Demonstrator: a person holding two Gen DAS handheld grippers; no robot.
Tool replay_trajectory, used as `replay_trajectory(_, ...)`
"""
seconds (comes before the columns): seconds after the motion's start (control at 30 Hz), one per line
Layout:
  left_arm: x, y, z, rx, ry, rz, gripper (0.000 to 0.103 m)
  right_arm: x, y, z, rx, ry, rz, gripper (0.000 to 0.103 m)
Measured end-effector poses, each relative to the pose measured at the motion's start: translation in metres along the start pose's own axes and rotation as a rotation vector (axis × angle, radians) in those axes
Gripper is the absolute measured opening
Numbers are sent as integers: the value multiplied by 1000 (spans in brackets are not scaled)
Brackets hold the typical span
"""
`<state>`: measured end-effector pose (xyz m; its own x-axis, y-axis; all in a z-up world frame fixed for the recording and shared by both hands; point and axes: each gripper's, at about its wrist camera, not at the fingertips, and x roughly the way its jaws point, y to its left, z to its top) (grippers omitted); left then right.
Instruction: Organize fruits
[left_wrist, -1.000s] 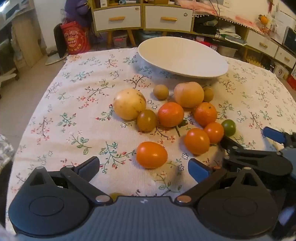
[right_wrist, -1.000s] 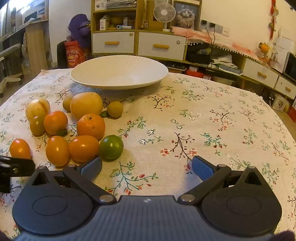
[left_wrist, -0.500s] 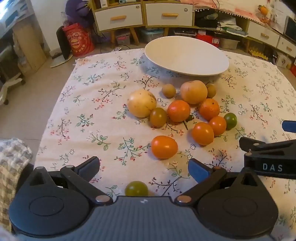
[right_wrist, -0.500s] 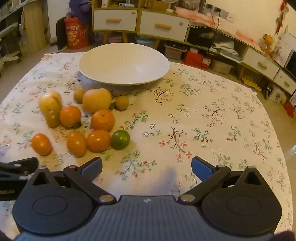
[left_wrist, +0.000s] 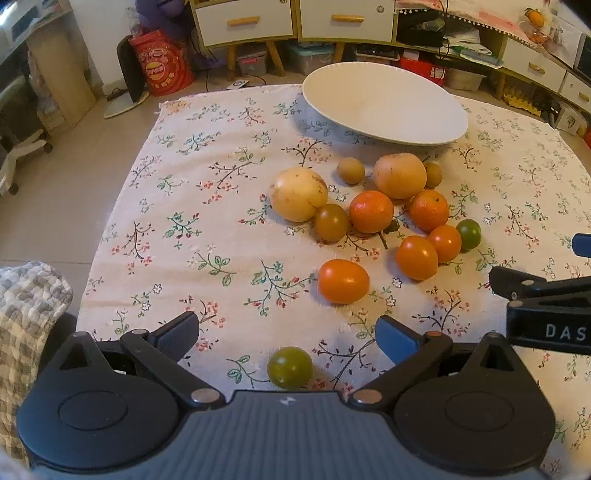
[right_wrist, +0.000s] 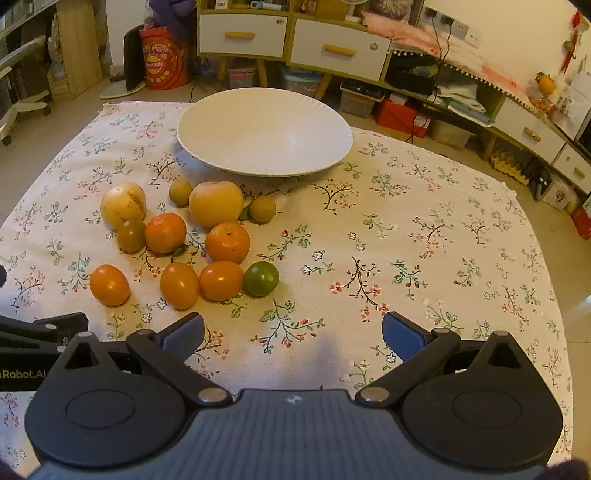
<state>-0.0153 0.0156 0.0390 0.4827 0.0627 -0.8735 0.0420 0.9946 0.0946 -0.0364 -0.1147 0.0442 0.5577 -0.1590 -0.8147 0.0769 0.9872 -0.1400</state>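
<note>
Several fruits lie loose on the floral tablecloth (left_wrist: 207, 206): two pale yellow round ones (left_wrist: 298, 194) (right_wrist: 216, 203), orange tangerines (left_wrist: 371, 211) (right_wrist: 227, 242), orange tomatoes (left_wrist: 343, 281) (right_wrist: 109, 284) and a green one (right_wrist: 260, 278). A wide white bowl (left_wrist: 384, 105) (right_wrist: 264, 131) stands behind them with nothing in it. My left gripper (left_wrist: 286, 334) is open above the near table edge, a small green tomato (left_wrist: 290, 366) lying just under it. My right gripper (right_wrist: 293, 332) is open, held over bare cloth to the right of the fruit.
The right gripper's black body (left_wrist: 546, 306) juts in at the left view's right edge. Cabinets with drawers (right_wrist: 291, 40), a red drum (right_wrist: 164, 59) and storage boxes stand on the floor beyond the table. A checked sleeve (left_wrist: 26, 306) shows at lower left.
Both grippers have pulled back and risen, so more of the table shows. The small green tomato near the front edge has come into the left view.
</note>
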Motion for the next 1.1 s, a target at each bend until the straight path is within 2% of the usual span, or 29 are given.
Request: replay_trajectory(1.1, 0, 0, -2, -8, 8, -12, 84, -5, -3, 1, 10, 8, 21, 103)
